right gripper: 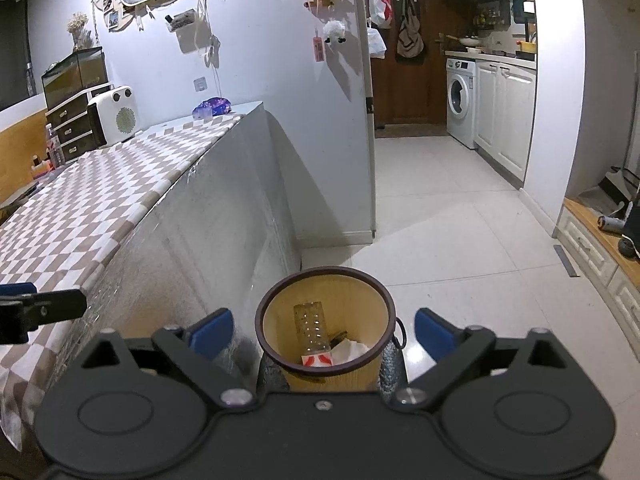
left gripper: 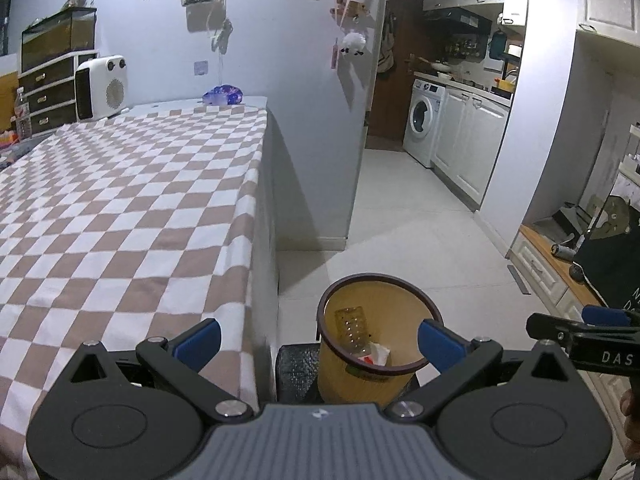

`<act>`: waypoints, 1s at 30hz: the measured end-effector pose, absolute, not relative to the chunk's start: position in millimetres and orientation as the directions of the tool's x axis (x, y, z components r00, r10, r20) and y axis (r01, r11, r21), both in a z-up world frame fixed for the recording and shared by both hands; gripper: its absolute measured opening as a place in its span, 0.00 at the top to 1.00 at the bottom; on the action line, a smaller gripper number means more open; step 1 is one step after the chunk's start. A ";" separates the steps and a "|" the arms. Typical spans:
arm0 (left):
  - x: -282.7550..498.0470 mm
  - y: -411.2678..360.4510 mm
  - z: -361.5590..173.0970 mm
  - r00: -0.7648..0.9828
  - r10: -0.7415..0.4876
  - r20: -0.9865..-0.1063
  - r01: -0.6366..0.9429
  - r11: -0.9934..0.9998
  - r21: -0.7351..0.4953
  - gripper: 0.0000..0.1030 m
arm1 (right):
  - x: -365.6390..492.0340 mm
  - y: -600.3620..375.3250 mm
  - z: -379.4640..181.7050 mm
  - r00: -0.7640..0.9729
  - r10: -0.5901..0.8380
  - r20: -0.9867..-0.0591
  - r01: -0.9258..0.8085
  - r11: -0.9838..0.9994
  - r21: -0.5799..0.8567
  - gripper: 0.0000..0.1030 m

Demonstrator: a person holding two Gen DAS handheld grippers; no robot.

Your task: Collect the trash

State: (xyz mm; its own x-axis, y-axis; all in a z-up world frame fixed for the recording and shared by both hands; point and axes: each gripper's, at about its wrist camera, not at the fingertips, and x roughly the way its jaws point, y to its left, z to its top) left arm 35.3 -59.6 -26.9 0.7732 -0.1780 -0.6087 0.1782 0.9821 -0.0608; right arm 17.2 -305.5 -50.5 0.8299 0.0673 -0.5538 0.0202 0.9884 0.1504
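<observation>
A tan waste bin with a dark rim (left gripper: 416, 292) stands on the floor beside the table; it also shows in the right wrist view (right gripper: 276, 292). Inside lie a clear perforated plastic piece (left gripper: 352, 326), white crumpled paper (left gripper: 378, 354) and a red-and-white wrapper (right gripper: 317, 359). My left gripper (left gripper: 318, 340) is open and empty, above the bin's near side. My right gripper (right gripper: 324, 334) is open and empty, directly over the bin. The right gripper's finger shows at the right edge of the left wrist view (left gripper: 580, 328).
A table with a brown-and-white checkered cloth (left gripper: 120, 208) fills the left. A white heater (left gripper: 102, 86) and a purple bag (left gripper: 223, 95) sit at its far end. A tiled floor (left gripper: 408, 216) leads to a washing machine (left gripper: 424, 120) and kitchen cabinets. A low wooden shelf (left gripper: 560, 264) is at right.
</observation>
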 end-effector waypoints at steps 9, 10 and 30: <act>32.8 -47.5 -36.3 0.761 -0.153 -0.630 0.152 0.987 -0.056 0.00 | 8.8 -292.8 -47.5 0.820 0.027 -0.571 0.050 0.991 0.120 0.00; 32.7 -46.6 -36.4 0.760 -0.150 -0.633 0.150 0.987 -0.054 0.00 | 8.1 -292.3 -46.5 0.819 0.023 -0.574 0.055 0.991 0.119 0.00; 37.3 -37.2 -38.9 0.744 -0.122 -0.657 0.144 0.989 -0.021 0.00 | 8.9 -277.8 -43.1 0.783 -0.054 -0.620 0.098 0.994 0.038 0.00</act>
State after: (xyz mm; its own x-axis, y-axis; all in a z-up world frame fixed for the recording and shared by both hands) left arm 37.3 -37.2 -38.9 0.7440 -0.1219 -0.6570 0.1438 0.9894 -0.0207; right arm 8.9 -277.8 -43.1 0.7829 -0.0535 -0.6198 0.0978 0.9945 0.0376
